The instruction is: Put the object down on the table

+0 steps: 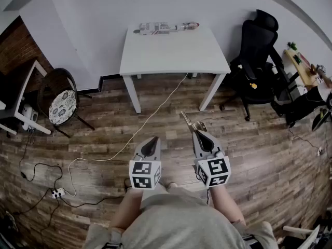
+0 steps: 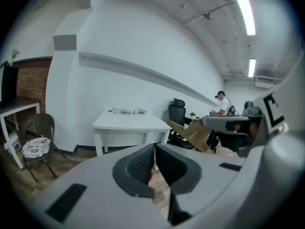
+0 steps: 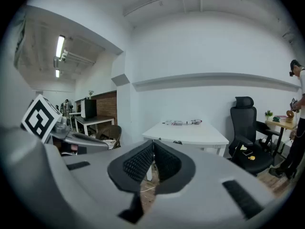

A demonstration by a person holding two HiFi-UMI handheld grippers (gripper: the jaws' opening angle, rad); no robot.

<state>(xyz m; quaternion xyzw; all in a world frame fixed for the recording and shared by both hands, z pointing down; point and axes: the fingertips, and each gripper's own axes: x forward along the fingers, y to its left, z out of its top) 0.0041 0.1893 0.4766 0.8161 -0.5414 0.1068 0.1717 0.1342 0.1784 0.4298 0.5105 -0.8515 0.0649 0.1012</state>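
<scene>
A thin tan, flat object (image 1: 188, 121) sticks forward out of my right gripper (image 1: 199, 134), which is shut on it low over the wooden floor. From the left gripper view the same tan object (image 2: 191, 131) shows as a slanted strip at the right gripper's tip. Between the shut pads in the right gripper view (image 3: 153, 162) it is only a thin edge. My left gripper (image 1: 151, 142) hangs beside it, shut with nothing seen in it (image 2: 153, 163). The white table (image 1: 174, 53) stands ahead, well beyond both grippers.
A packet and small items (image 1: 166, 27) lie along the table's far edge. A black office chair (image 1: 257, 51) stands right of it, a round chair with patterned cushion (image 1: 62, 105) left. A pale cable (image 1: 140, 134) and a power strip (image 1: 57, 193) lie on the floor.
</scene>
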